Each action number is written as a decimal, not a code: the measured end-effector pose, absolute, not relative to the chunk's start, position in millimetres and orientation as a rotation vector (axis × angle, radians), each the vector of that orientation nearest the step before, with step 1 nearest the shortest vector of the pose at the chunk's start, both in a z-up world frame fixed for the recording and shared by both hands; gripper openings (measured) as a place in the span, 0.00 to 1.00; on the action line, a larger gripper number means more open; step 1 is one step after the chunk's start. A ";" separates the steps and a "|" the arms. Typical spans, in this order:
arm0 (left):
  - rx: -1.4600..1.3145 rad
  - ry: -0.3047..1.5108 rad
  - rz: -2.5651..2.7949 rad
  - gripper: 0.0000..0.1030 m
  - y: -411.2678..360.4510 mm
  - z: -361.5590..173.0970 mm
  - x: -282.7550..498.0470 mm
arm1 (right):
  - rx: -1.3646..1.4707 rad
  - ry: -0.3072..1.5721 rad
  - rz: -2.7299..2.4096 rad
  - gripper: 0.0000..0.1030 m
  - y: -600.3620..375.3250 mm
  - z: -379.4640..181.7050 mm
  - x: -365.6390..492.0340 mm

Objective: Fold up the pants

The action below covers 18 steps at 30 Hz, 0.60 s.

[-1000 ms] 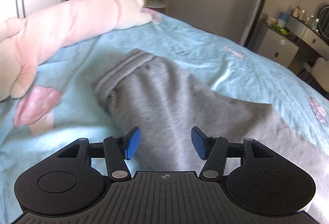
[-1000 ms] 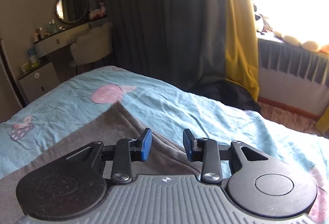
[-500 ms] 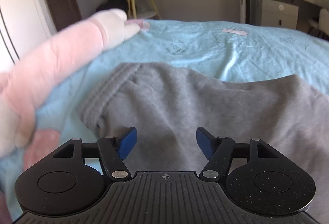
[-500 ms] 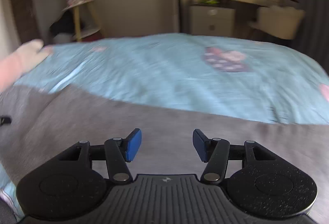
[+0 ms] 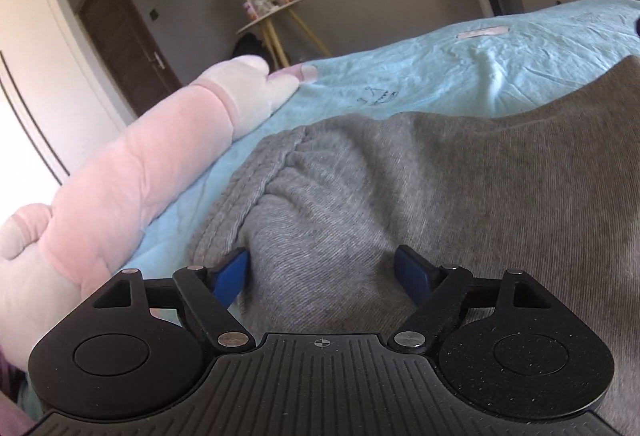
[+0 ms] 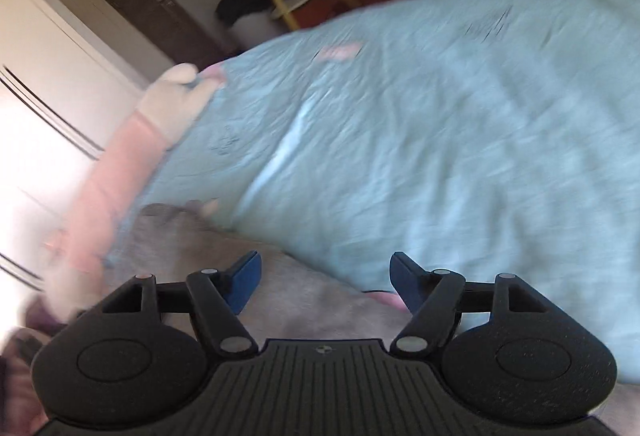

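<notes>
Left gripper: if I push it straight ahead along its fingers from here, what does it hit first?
Most likely the gray pants. The open left gripper already has bunched fabric between its blue pads, just right of the ribbed waistband. Depth is unclear, but the cloth looks right at the fingertips.

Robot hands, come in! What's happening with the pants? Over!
Left gripper jaws open, low over grey pants near waistband. Right gripper jaws open at pants edge, view blurred. Pink plush toy lies alongside, not blocking.
</notes>
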<state>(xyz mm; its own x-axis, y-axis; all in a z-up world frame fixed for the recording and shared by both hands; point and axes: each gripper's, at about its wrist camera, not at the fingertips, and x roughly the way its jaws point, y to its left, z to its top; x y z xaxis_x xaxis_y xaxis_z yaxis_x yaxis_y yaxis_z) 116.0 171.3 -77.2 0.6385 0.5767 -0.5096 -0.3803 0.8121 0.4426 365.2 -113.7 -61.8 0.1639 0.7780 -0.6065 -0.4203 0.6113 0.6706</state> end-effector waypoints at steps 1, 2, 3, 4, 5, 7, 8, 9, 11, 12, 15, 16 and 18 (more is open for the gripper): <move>0.305 0.681 0.546 0.82 171.5 -78.1 113.7 | 0.389 1.116 0.908 0.63 -110.2 -63.8 366.9; 0.299 0.677 0.537 0.83 173.2 -78.4 112.1 | 0.361 1.116 0.938 0.54 -105.5 -64.3 365.3; 0.294 0.673 0.532 0.83 174.6 -77.9 110.7 | 0.323 1.110 0.957 0.40 -102.7 -62.9 361.5; 0.290 0.673 0.527 0.83 175.8 -77.5 110.7 | 0.289 1.106 0.972 0.33 -100.5 -61.6 357.5; 0.288 0.676 0.524 0.83 175.9 -76.6 110.8 | 0.261 1.094 0.980 0.25 -100.1 -59.5 351.7; 0.281 0.681 0.531 0.83 174.9 -72.4 111.9 | 0.212 1.052 1.012 0.21 -104.4 -52.8 334.0; 0.279 0.686 0.537 0.83 173.3 -70.0 113.2 | 0.203 1.037 1.019 0.20 -107.2 -51.1 324.4; 0.279 0.690 0.547 0.82 170.5 -66.1 115.1 | 0.208 1.032 1.027 0.20 -109.0 -50.9 316.3; 0.264 0.663 0.539 0.81 163.0 -54.0 117.2 | 0.162 1.020 1.036 0.21 -107.7 -52.1 298.5; 0.247 0.646 0.525 0.81 158.8 -47.1 119.5 | 0.118 1.001 1.028 0.21 -104.4 -54.0 288.6; 0.200 0.611 0.480 0.82 146.4 -33.7 131.4 | 0.066 0.991 1.014 0.22 -100.5 -66.6 270.7; 0.203 0.611 0.472 0.82 141.3 -31.8 137.1 | 0.061 0.989 1.000 0.22 -100.8 -70.9 268.8; 0.178 0.603 0.446 0.82 132.3 -27.0 148.3 | 0.112 0.988 0.981 0.22 -106.1 -76.9 268.2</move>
